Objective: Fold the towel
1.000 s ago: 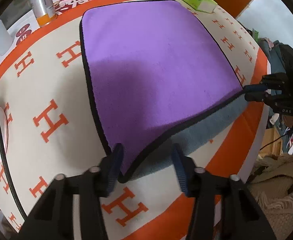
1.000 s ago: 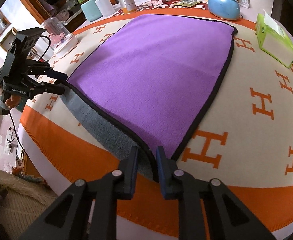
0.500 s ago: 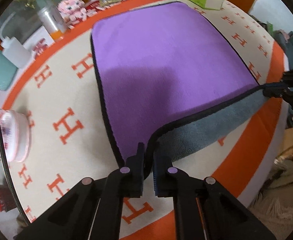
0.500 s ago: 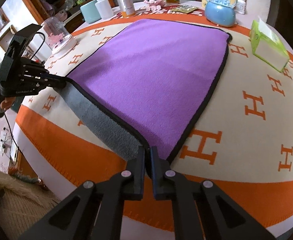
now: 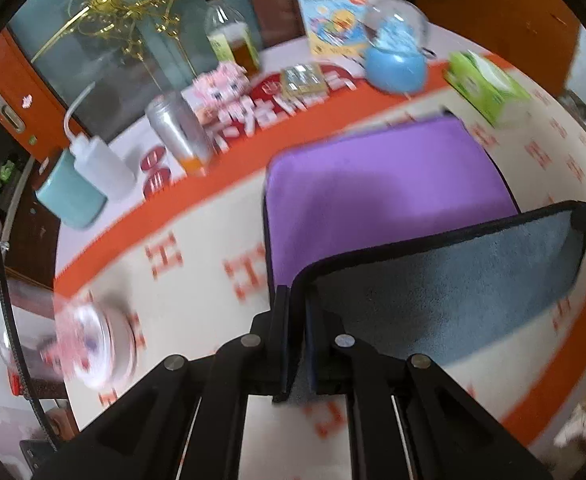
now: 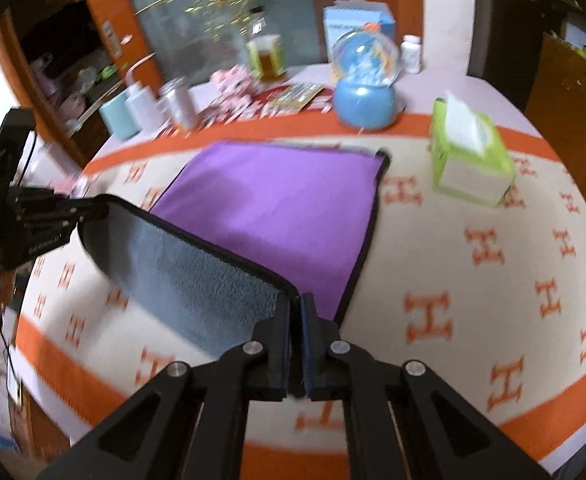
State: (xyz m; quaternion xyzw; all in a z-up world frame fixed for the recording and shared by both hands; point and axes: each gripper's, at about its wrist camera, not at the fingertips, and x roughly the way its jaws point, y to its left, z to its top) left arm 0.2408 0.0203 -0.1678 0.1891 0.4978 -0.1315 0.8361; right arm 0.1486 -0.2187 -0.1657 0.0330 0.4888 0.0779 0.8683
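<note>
A purple towel [image 5: 381,188] with a black hem and a grey underside [image 5: 453,280] lies on the cream and orange table cover. Its near edge is lifted off the table and the grey side faces me. My left gripper [image 5: 297,312] is shut on the towel's near left corner. My right gripper [image 6: 296,312] is shut on the near right corner. The towel shows in the right wrist view too [image 6: 289,200], with the lifted grey flap [image 6: 189,276] stretched between the two grippers. The left gripper also shows there at the far left [image 6: 73,212].
Along the table's far edge stand a blue snow globe [image 6: 367,92], a green tissue box [image 6: 469,160], a metal can [image 5: 177,132], a white squeeze bottle [image 5: 101,160], a teal cup [image 5: 71,196] and pink block figures [image 5: 221,84]. A domed pink ornament [image 5: 93,344] sits at the left.
Both grippers have risen and moved forward with the towel's near corners. The near edge has lifted off the table, showing more grey underside. The left gripper closed on its corner about a second ago.
</note>
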